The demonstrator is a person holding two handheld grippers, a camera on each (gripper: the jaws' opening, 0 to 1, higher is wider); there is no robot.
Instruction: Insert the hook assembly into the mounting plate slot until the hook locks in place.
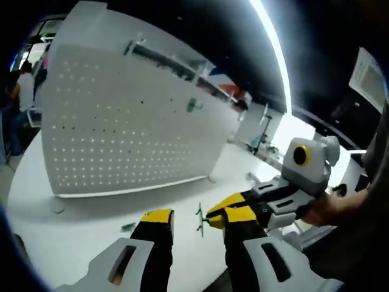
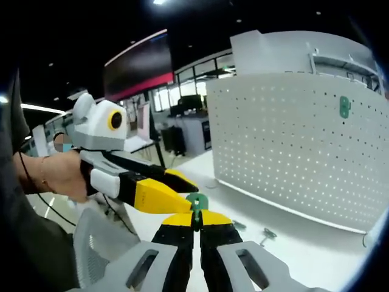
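Hook assembly (image 2: 196,202), green-headed: clamped between my right gripper's (image 2: 196,214) jaws, held above the white bench (image 1: 91,231), well short of the pegboard mounting plate (image 2: 292,146). Left gripper (image 1: 197,220): jaws apart, empty, flanking the hook's thin metal stem. Mounted green hook (image 2: 344,106): already seated on the plate's upper part. Handling advice, my judgement: keep the stem square to the chosen slot, carry it over steadily, press until it locks.
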